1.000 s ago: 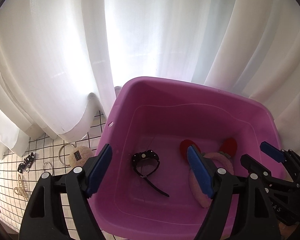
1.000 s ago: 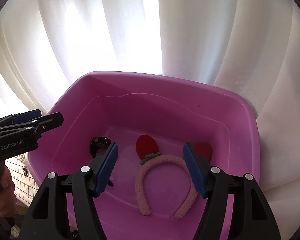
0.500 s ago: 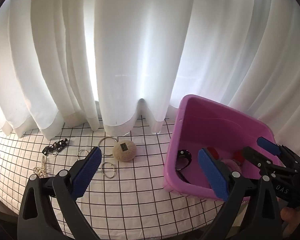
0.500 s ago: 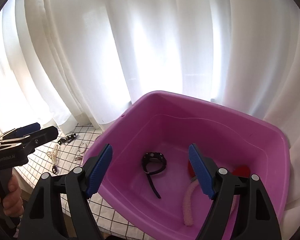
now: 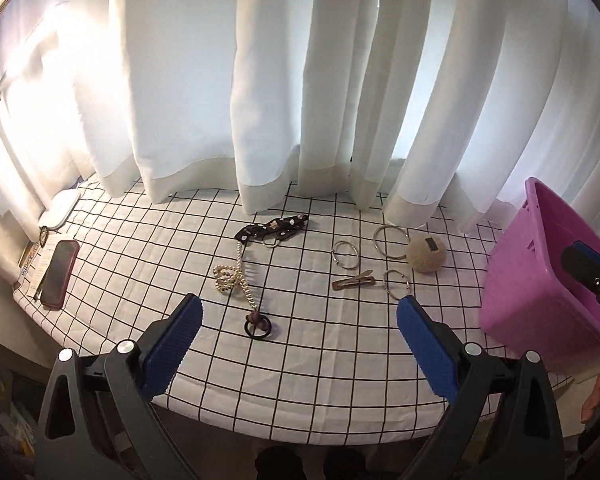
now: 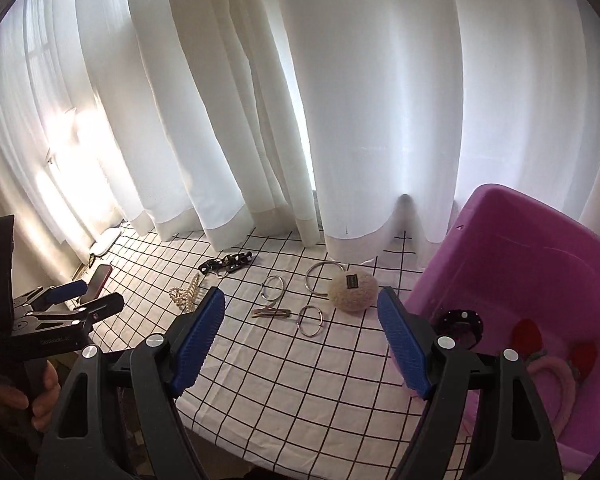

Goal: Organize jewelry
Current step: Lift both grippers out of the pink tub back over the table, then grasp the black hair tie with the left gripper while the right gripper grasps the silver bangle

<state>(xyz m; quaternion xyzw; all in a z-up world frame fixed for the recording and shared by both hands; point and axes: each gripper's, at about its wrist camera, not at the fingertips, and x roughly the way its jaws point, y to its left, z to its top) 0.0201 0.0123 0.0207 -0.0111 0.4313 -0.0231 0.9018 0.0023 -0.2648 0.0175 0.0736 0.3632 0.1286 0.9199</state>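
Jewelry lies spread on the checked tablecloth (image 5: 324,360). There is a pearl chain (image 5: 230,276), a black hair tie with a brown bead (image 5: 257,325), a black flowered bow (image 5: 274,229), three silver rings (image 5: 344,254), a brown hair clip (image 5: 354,281) and a beige fuzzy ball (image 5: 426,255). My left gripper (image 5: 299,300) hangs open and empty above the hair tie. My right gripper (image 6: 301,294) is open and empty over the clip (image 6: 271,312) and a small ring (image 6: 310,320). The purple tub (image 6: 520,248) at the right holds a black watch (image 6: 460,320) and a pink headband (image 6: 548,372).
White curtains (image 5: 260,100) hang down onto the table's far edge. A dark red phone (image 5: 59,274) lies on papers at the far left. The table's near edge curves just below my fingers. In the right wrist view a hand holds the left gripper (image 6: 72,300) at the left.
Both grippers have swung left, away from above the tub and out over the tablecloth. Both sets of jaws stand wider than a second ago. The watch and headband stay in the tub.
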